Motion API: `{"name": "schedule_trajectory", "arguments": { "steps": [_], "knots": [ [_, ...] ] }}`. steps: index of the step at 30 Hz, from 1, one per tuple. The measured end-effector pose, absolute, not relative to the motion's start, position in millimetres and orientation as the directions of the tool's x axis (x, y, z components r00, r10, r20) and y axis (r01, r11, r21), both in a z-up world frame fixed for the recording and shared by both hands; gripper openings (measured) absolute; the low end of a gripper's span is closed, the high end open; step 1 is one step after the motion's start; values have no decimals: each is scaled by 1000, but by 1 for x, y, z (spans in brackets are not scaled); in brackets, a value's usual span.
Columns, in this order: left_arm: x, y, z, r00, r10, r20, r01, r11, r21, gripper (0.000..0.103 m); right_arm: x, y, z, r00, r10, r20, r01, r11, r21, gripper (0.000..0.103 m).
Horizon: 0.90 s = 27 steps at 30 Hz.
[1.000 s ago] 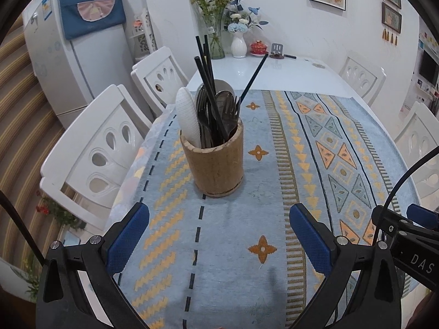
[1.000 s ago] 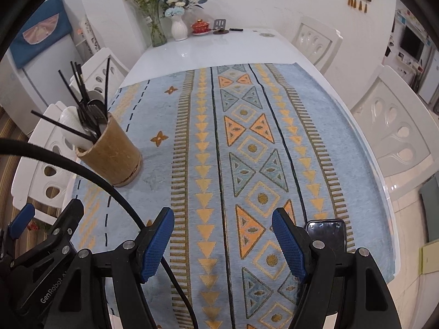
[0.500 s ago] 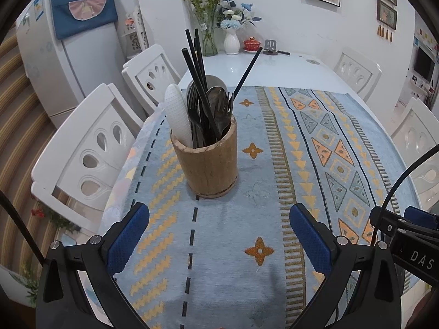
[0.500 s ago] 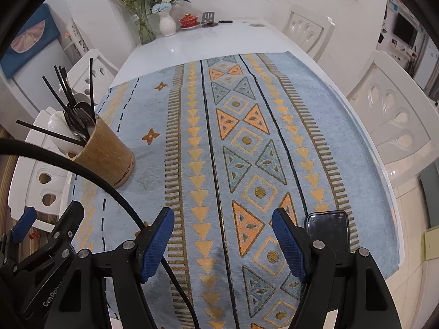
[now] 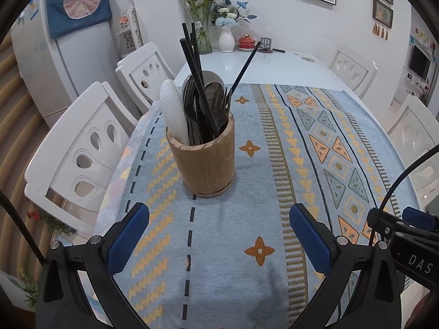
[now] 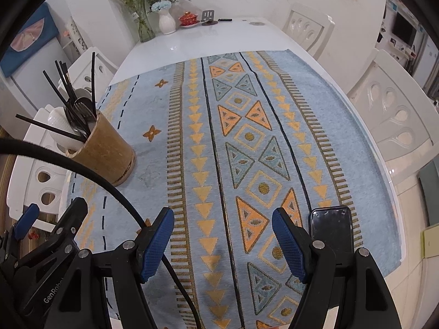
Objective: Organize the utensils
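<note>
Fingers (image 5: 127, 237) with dimpled blue pads spread empty on both grippers before cylindrical wooden holder (image 5: 204, 161)

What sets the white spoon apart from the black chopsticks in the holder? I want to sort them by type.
The white spoon is broad, textured and short above the rim; the black chopsticks are thin, smooth and rise far higher. The spoon leans left; one chopstick splays right. Both stand in the wooden holder.

The utensil holder (image 5: 204, 161) looks like rough, matt wood. Under it lies a woven cloth runner (image 5: 274, 164), matt; at twelve o'clock the bare tabletop (image 5: 274, 65) shines glossy white. A white dimpled spoon (image 5: 172, 109) looks plastic.
</note>
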<state>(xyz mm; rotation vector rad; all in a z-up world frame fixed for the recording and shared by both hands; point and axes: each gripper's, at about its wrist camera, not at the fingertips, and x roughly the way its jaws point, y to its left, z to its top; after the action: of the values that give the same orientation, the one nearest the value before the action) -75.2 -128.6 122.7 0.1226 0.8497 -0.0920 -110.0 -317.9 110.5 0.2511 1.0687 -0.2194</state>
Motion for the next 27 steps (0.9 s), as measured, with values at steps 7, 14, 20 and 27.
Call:
{"name": "schedule_trajectory", "arguments": {
  "steps": [7, 14, 20, 27],
  "knots": [
    [-69, -133, 120, 649, -63, -759, 158, 986, 54, 103, -110, -320, 109, 457, -78, -886, 320, 944, 82, 72],
    [-65, -145, 118, 639, -85, -764, 202, 978, 60, 103, -111, -328, 107, 450, -93, -888, 359, 930, 85, 72],
    [-62, -150, 114, 633, -90, -769, 219, 973, 66, 103, -109, -333, 104, 445, -96, -890, 378, 922, 89, 72],
    [-57, -149, 112, 631, -83, -772, 215, 974, 71, 103, -105, -335, 102, 443, -101, -891, 384, 919, 86, 72]
  ]
}}
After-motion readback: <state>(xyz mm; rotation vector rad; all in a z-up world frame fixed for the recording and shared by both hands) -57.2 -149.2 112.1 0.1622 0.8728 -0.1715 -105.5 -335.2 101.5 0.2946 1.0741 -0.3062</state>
